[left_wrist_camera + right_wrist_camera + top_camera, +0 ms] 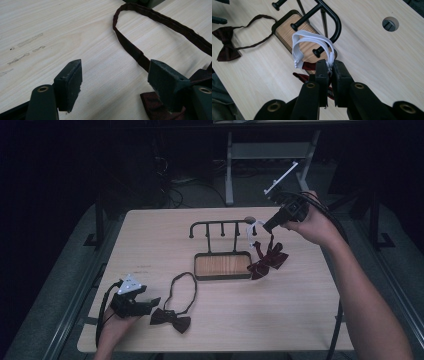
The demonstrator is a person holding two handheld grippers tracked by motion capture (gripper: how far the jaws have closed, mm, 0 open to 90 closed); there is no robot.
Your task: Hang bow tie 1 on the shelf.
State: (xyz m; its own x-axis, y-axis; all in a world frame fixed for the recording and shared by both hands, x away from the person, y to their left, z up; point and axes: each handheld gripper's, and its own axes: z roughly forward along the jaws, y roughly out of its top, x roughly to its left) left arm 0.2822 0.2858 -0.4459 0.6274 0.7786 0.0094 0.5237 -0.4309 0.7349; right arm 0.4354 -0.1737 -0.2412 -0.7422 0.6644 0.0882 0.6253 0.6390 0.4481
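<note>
Since the rack served as landmark, every place below was given against it.
Left gripper [150, 302]: rested on the table [300, 320] nearest the person, well short of the rack and to its left; its jaws stood apart with nothing between them, likely waiting its turn.
Dark tie [171, 318]: lay flat just beside that gripper, its strap [130, 47] looped toward the rack [222, 262], probably laid within easy reach for hanging next.
Rack: stood mid-table, tray base down and pegs up, so loops could slip over them.
Red tie [267, 262]: hung at the rack's right end, lifted partly clear of the table.
Right gripper [330, 65]: beyond the rack's right end, jaws clamped on the red tie's white band [312, 40], holding the loop open next to the end peg, seemingly to hook it there.
</note>
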